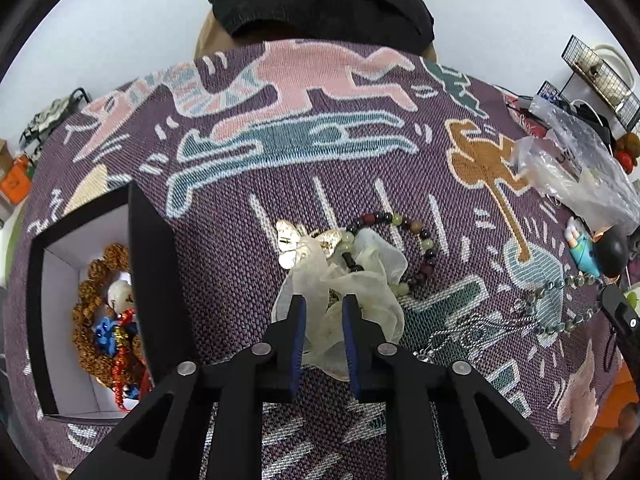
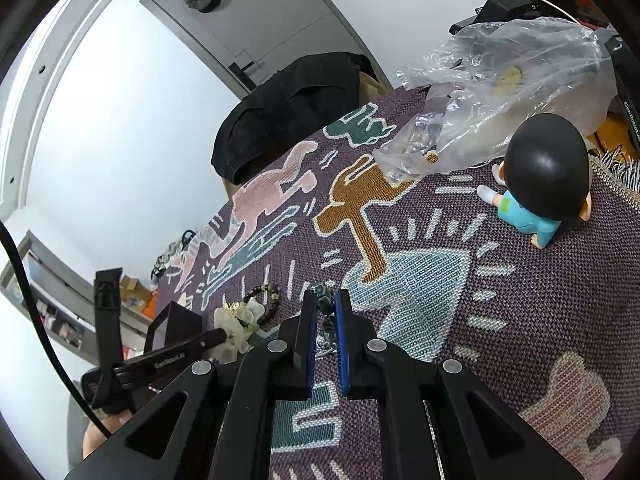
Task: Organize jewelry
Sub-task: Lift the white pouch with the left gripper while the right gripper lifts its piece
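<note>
In the left wrist view my left gripper (image 1: 323,304) is shut on a cream sheer hair scrunchie (image 1: 352,280) that lies on the patterned cloth. A silver butterfly clip (image 1: 294,242) and a multicolour bead bracelet (image 1: 412,232) touch the scrunchie. A grey-green bead bracelet (image 1: 560,300) and a thin silver chain (image 1: 472,332) lie to the right. A black box (image 1: 148,260) at left holds brown beads (image 1: 86,304) and red jewelry. In the right wrist view my right gripper (image 2: 322,300) is shut on the grey-green bead bracelet (image 2: 325,312).
A woven purple cloth (image 1: 280,184) covers the table. A clear plastic bag (image 2: 508,92) and a black-haired figurine (image 2: 540,176) sit at the right. A black garment (image 1: 320,4) hangs on a chair beyond the far edge. The left gripper's arm (image 2: 160,360) shows in the right wrist view.
</note>
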Available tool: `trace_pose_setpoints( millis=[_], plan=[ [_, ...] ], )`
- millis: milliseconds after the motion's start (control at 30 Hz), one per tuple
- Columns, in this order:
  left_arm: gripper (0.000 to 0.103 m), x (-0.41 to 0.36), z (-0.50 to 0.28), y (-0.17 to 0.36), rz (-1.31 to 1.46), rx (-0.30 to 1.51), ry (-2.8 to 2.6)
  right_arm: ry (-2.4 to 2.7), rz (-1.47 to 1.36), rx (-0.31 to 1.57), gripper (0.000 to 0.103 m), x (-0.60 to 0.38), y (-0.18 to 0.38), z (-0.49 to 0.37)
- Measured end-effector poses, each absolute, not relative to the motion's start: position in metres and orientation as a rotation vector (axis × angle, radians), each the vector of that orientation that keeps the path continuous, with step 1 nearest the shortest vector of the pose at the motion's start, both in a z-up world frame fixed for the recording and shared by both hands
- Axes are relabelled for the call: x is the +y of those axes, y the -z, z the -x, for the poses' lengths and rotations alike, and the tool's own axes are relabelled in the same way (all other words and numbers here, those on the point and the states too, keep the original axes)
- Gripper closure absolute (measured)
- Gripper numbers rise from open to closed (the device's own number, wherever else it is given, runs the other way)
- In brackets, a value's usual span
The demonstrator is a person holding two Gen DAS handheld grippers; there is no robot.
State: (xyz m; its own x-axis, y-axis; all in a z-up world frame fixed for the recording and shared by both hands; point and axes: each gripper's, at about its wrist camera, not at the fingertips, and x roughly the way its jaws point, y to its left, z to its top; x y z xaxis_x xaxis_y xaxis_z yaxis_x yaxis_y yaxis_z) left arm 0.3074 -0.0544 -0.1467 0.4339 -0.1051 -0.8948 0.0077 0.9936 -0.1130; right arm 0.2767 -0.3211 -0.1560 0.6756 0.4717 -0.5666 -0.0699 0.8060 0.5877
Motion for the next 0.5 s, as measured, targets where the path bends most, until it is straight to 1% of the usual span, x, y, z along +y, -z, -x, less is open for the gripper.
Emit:
trace_pose_setpoints(
  millis=[33, 67, 200, 233, 500],
  plan=[
    [0.075, -0.054, -0.307, 0.147, 0.095, 1.120, 0.068, -0.325, -0.564, 0.776, 0.093, -0.322, 0.156, -0.276],
    [0.074, -0.055, -0.307, 0.146, 0.095, 1.116, 0.070, -0.327, -0.564, 0.777, 0.093, -0.321, 0.156, -0.276],
    [0.058, -0.058, -0.304, 0.139, 0.087, 1.100, 0.095, -0.334, -0.562, 0.782, 0.093, -0.318, 0.157, -0.276],
    [0.056, -0.059, -0.303, 0.137, 0.079, 1.093, 0.096, -0.335, -0.563, 0.783, 0.093, -0.318, 0.158, -0.277],
    [0.056, -0.053, -0.313, 0.135, 0.068, 1.047, 0.032, -0.336, -0.565, 0.783, 0.093, -0.318, 0.158, -0.277]
  ],
)
